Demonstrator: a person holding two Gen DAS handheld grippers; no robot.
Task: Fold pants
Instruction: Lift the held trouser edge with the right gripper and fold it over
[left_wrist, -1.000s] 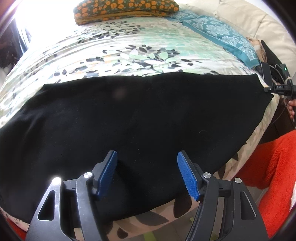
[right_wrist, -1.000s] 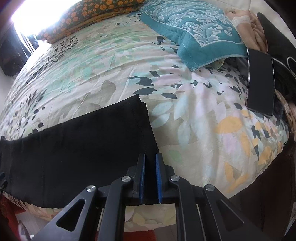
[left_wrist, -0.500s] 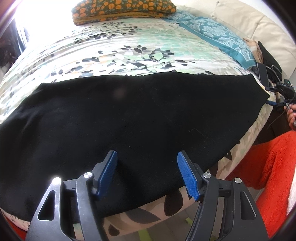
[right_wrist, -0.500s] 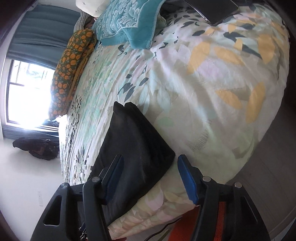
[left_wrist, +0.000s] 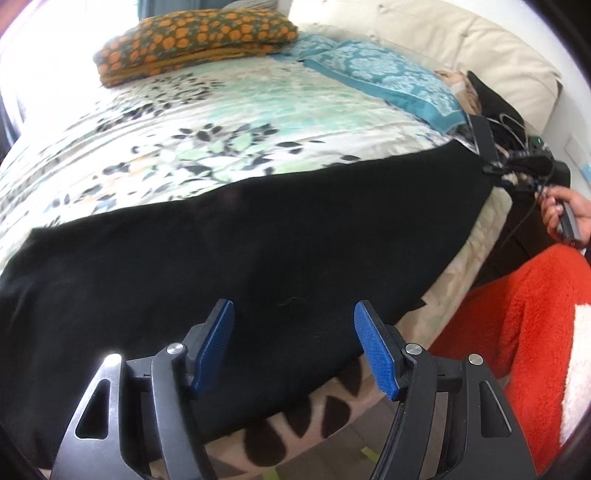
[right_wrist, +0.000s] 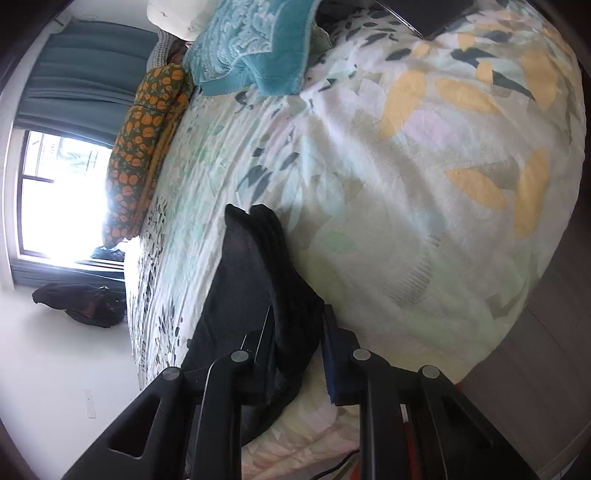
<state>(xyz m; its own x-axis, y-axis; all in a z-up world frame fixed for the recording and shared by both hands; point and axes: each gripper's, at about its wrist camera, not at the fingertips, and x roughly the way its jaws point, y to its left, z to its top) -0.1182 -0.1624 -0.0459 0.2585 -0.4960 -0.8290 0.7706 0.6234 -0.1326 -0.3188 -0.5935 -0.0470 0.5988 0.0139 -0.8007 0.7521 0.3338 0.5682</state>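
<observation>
1. Two tools are in view. The left tool (left_wrist: 293, 347) is held with its blue-padded fingers (left_wrist: 216, 343) wide apart and nothing between them, poised above the near edge of the long black soft-fabric pants (left_wrist: 240, 258).
2. The right tool (right_wrist: 297, 354) is seen at the far end of the garment, its fingers drawn in around a bunched end of the black cloth; a pinch on the fabric is judged likely, though the contact of the pads is partly hidden by the folds.
3. The pants are laid flat lengthwise along the near side of the floral-print bed cover (left_wrist: 221, 122), one end gathered at the right tool.
4. The cloth is judged light, limp and without stiffness: it will drape and sag from any single hold, and thin layers may slip apart if only the top one is caught.
5. A hold is best taken at a hem or edge, with all layers pinched together, one hold at each end so that the fold stays square.
6. A dark flat phone (left_wrist: 484, 136) lies near the far end and is better kept clear of.
</observation>
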